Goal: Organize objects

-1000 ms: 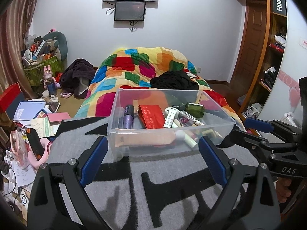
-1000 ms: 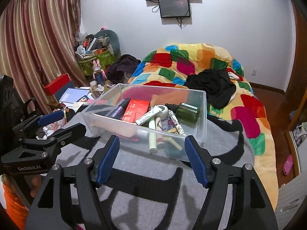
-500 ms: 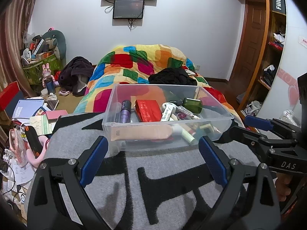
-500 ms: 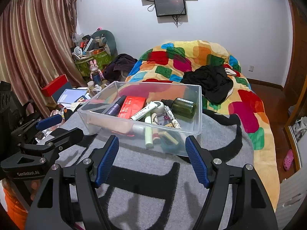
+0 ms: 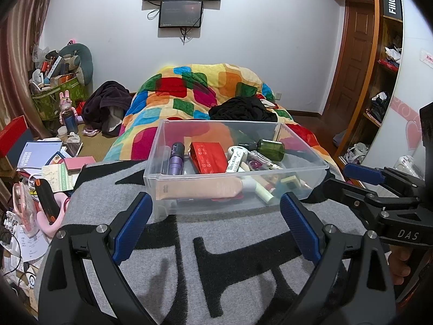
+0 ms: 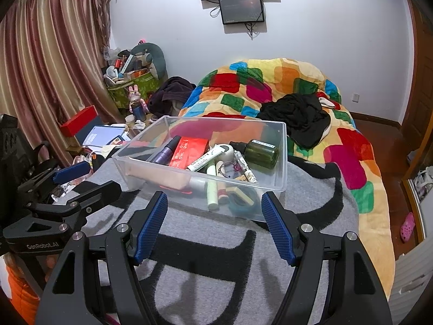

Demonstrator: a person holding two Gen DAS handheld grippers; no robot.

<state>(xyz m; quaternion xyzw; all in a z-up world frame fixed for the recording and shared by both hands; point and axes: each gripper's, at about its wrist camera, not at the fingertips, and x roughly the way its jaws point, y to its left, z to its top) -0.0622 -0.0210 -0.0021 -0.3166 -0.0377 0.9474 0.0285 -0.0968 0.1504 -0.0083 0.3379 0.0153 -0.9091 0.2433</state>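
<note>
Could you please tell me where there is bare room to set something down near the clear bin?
The grey blanket lies bare between the clear bin and both open grippers, left gripper and right gripper. The bin's left end, beside the purple tube, has a free strip. Its right half is crowded.

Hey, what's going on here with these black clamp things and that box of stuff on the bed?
A person is holding two hand-held grippers over a grey blanket on a bed, sorting objects. Both the left gripper and the right gripper hover with jaws open and empty, just short of a clear plastic bin. The bin already holds a red box, a purple tube, a green bottle and other small toiletries. Nothing is being gripped at this moment.
</note>
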